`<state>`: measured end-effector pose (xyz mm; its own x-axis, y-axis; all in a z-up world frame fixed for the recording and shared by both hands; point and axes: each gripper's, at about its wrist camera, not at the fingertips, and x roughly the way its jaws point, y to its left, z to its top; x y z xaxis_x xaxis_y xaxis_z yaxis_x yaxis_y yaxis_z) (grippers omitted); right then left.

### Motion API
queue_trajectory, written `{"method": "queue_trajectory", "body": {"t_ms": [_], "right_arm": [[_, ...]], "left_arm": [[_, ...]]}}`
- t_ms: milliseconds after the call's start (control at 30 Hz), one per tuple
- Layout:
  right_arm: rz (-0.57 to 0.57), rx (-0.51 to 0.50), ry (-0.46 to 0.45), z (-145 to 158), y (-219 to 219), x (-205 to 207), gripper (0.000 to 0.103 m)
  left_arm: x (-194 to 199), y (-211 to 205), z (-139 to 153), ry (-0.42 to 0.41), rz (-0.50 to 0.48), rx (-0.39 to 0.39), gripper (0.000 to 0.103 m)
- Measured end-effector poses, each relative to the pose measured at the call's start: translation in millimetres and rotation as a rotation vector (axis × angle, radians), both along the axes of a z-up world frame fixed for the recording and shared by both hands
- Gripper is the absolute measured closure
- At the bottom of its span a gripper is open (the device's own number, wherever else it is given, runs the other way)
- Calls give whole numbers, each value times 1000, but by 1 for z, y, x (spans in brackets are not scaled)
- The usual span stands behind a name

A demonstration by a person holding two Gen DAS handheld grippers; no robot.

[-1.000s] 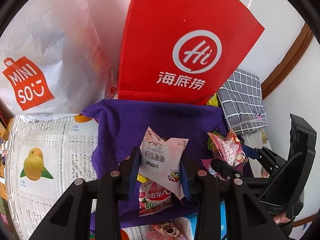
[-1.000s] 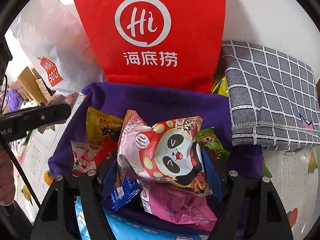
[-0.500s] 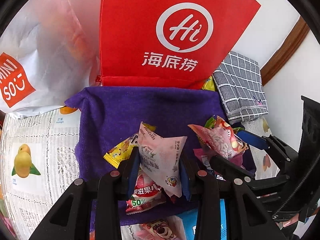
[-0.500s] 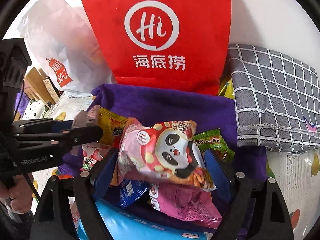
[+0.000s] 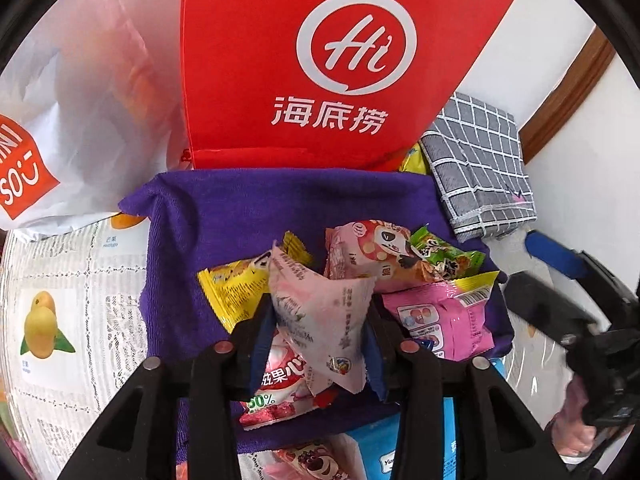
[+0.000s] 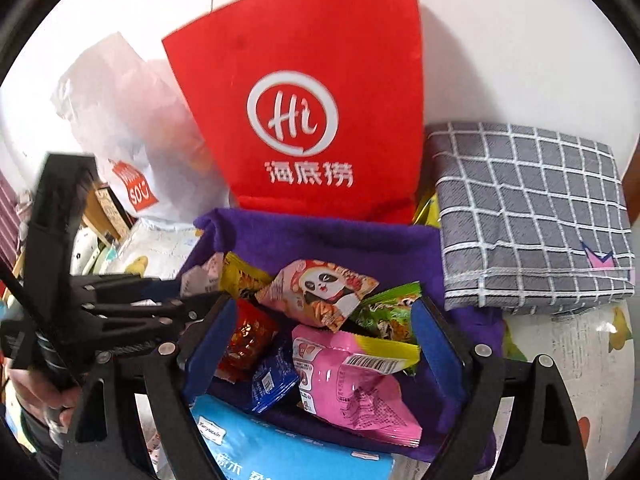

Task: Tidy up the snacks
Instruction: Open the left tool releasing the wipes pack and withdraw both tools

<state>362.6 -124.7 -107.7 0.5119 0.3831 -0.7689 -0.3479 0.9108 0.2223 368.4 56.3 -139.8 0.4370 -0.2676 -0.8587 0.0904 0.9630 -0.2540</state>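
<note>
Left gripper (image 5: 320, 334) fingers opening, pale pink packet (image 5: 320, 320) between them over the purple cloth (image 5: 224, 216). Right gripper (image 6: 320, 344) fingers spread wide, holding nothing, above the panda packet (image 6: 320, 292) in the snack pile, near the red bag (image 6: 304, 120).

White bag (image 5: 72, 128): my view clips its logo at the left edge. Red-and-white packet (image 5: 276, 392): half hidden behind my pale packet (image 5: 320, 320). Right gripper (image 5: 568, 320): blurred.

Both grippers — left gripper (image 5: 320, 344), right gripper (image 6: 320, 344) — are black frames with silver screws and blue-padded jaws.
</note>
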Motion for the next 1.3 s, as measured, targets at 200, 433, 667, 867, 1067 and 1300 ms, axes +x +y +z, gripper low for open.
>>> {"method": "queue_trajectory", "body": {"t_ms": [200,433,667,867,1067,1300], "right_arm": [[2,22,-18,12,0,-7,16],[14,5,-40,18,4,-14,16],[9,-17,-58,20,6,-17,16],[20,-26,-52,19,11,-19,21],[62,-38,-24,18,26,-26,42],[96,-21,-8,22,45,-60,51]], "left_arm": [[1,-1,4,-12,1,3,41],[-2,7,13,-41,12,-4,34],[-3,19,22,-73,66,2,34],[-1,32,23,-56,106,8,34],[-5,52,32,-60,161,15,34],[-17,62,50,-80,154,26,34]]}}
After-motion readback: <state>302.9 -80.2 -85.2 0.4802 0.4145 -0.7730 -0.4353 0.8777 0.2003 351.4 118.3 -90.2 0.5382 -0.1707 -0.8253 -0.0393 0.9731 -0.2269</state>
